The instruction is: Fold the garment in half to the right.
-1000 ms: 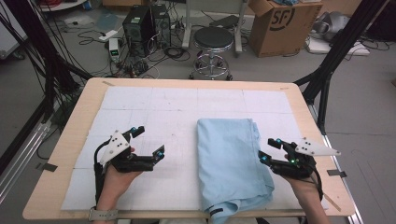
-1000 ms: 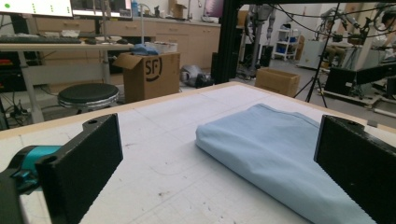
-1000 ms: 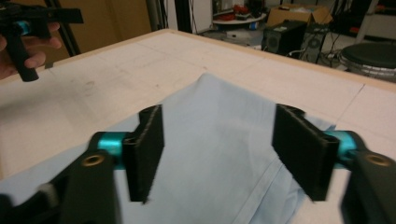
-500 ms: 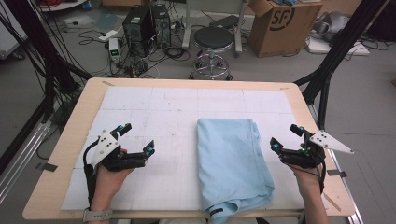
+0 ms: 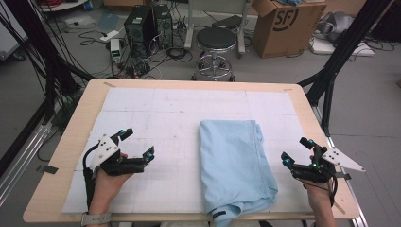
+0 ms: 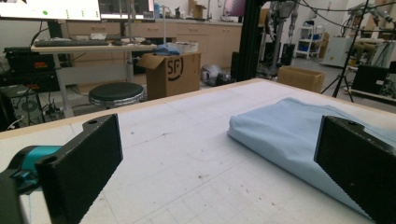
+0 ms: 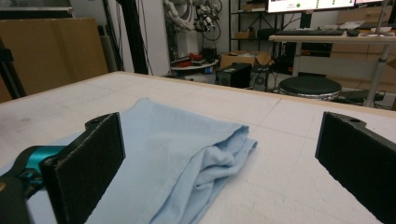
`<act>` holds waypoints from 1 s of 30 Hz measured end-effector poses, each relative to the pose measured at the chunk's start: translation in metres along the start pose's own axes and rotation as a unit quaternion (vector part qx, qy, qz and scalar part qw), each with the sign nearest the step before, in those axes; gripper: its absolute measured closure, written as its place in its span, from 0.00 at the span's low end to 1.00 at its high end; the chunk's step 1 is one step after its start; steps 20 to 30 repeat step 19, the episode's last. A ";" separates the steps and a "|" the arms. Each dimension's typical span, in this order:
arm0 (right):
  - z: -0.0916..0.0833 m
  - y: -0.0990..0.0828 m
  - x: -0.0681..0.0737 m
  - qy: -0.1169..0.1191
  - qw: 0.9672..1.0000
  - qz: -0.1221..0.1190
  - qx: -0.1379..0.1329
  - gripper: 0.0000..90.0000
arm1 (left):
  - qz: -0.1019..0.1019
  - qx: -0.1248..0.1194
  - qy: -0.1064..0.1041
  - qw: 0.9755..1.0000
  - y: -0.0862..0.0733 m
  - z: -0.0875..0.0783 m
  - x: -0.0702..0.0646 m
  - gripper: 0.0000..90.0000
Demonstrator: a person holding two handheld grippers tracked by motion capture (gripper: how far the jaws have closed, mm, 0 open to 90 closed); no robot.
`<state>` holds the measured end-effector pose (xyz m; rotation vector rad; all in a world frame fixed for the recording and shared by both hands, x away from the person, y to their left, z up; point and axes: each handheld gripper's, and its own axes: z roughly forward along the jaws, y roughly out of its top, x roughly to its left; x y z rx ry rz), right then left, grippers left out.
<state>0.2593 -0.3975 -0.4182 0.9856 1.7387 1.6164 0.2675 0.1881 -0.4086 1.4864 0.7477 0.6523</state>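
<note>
My left gripper [image 5: 138, 143] is held low over the white gridded mat [image 5: 156, 113], jaws spread wide and holding nothing. My left hand [image 5: 106, 182] grips its body from behind, and a watch band [image 5: 94, 219] sits on that wrist. In the left gripper view, the two black jaws rise at the far left and far right of the frame with bare mat between them.

The folded light blue cloth [image 5: 234, 165] lies flat on the mat, to the right of my left gripper and apart from it. In the left gripper view the cloth [image 6: 299, 135] sits ahead and right, its near edge passing behind the right-hand jaw.

My right gripper [image 5: 297, 152] is also released, jaws wide apart and empty. It hovers near the right edge of the table [image 5: 302, 104], with the cloth to its left and not touching it. In the right gripper view the cloth [image 7: 177, 154] extends from behind the left-hand jaw toward the centre, its bunched corner lying between the jaws and ahead of them.

The cloth's near end hangs slightly over the table edge closest to me.

Beyond the table stand a round black stool [image 5: 215, 40] and a cardboard box [image 5: 279, 23].
</note>
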 end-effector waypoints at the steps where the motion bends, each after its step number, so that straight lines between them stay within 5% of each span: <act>1: 0.000 -0.001 -0.001 -0.001 1.000 0.000 0.002 0.00 | 0.002 -0.001 0.001 1.000 -0.001 0.000 0.000 0.02; 30: 0.005 -0.003 0.000 -0.005 1.000 -0.019 0.004 0.00 | 0.002 0.019 -0.011 1.000 -0.004 -0.004 -0.002 0.02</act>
